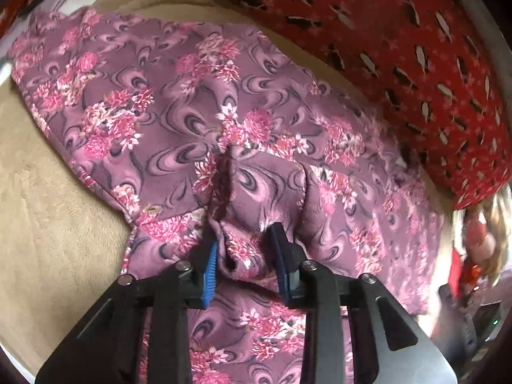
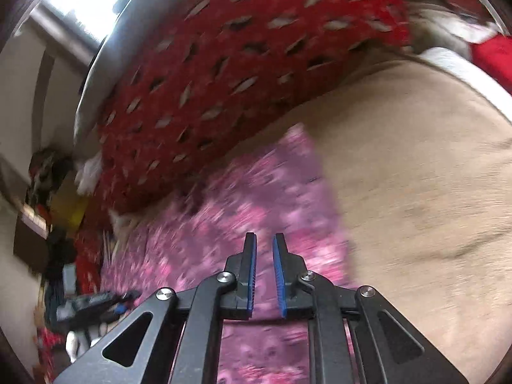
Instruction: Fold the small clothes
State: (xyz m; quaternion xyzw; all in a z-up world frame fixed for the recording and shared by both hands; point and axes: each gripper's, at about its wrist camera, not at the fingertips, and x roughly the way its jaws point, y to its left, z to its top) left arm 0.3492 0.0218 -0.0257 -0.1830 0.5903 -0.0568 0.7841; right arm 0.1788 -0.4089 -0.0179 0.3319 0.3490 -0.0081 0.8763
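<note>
Left wrist: floral garment (image 1: pixel 192 102) bunched between left hand-held gripper (image 1: pixel 244 249) pads.

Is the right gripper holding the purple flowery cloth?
No, the right gripper has nothing between its blue pads; the purple flowery cloth lies below it.

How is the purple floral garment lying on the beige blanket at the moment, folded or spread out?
Mostly spread: the purple floral garment lies flat across the beige blanket, except for one bunched fold between the left gripper pads.
</note>
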